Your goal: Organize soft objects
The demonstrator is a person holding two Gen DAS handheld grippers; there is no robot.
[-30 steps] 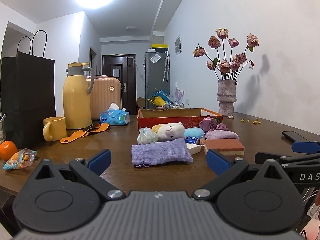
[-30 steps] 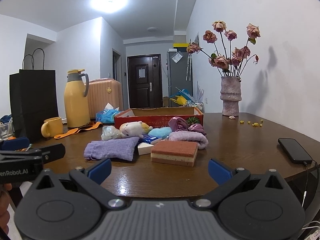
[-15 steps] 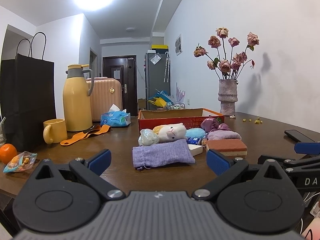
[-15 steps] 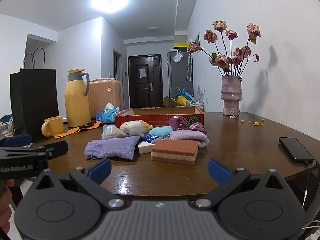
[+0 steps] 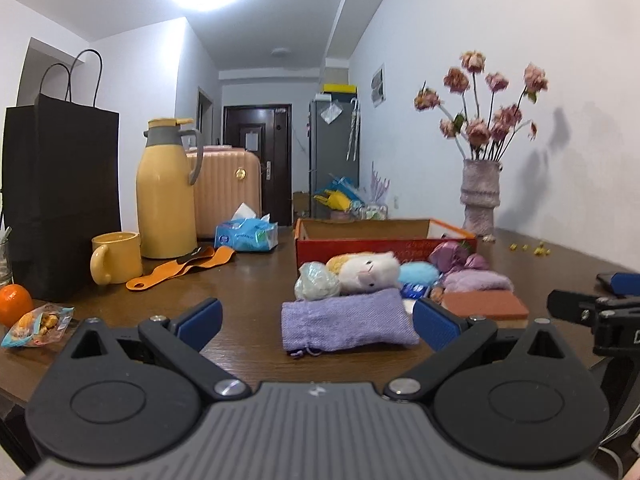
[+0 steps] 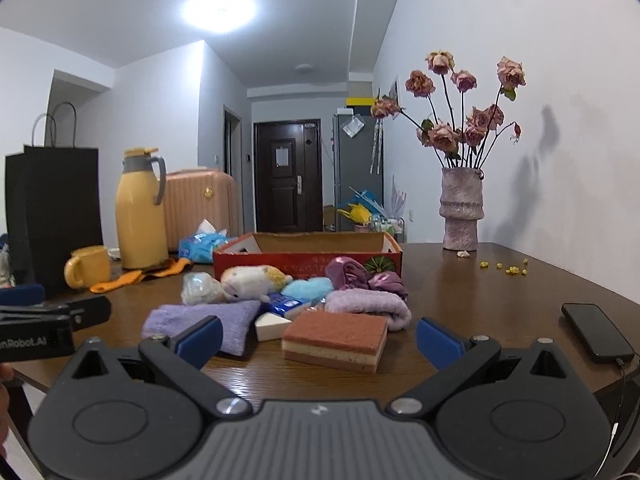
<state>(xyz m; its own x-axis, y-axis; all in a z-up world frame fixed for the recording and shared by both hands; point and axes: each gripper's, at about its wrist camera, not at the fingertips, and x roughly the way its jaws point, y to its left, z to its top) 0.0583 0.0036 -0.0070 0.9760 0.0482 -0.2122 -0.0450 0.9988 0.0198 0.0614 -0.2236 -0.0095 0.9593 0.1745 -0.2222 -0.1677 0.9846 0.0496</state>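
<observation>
A heap of soft things lies on the brown table in front of a red cardboard box (image 5: 384, 245) (image 6: 306, 258): a lilac drawstring pouch (image 5: 346, 322) (image 6: 208, 320), a white-and-yellow plush animal (image 5: 366, 270) (image 6: 252, 278), a pale bagged bundle (image 5: 316, 286), a blue puff (image 6: 306, 290), purple satin cloth (image 6: 360, 276), a rolled lilac towel (image 6: 368, 308) and a brown layered sponge (image 6: 336, 340) (image 5: 484, 306). My left gripper (image 5: 316, 322) is open, just short of the pouch. My right gripper (image 6: 320, 338) is open too, close before the sponge. Nothing is held.
On the left stand a yellow thermos (image 5: 164, 196), a yellow mug (image 5: 114, 256), a black paper bag (image 5: 60, 196), a tissue pack (image 5: 246, 234), an orange strap (image 5: 180, 266), an orange (image 5: 14, 304) and a snack packet (image 5: 36, 324). A vase of dried roses (image 6: 460, 212) and a phone (image 6: 596, 332) are on the right.
Both grippers have crept forward toward the heap, the left one shifting left so the pouch sits between its fingers. Nothing on the table has moved.
</observation>
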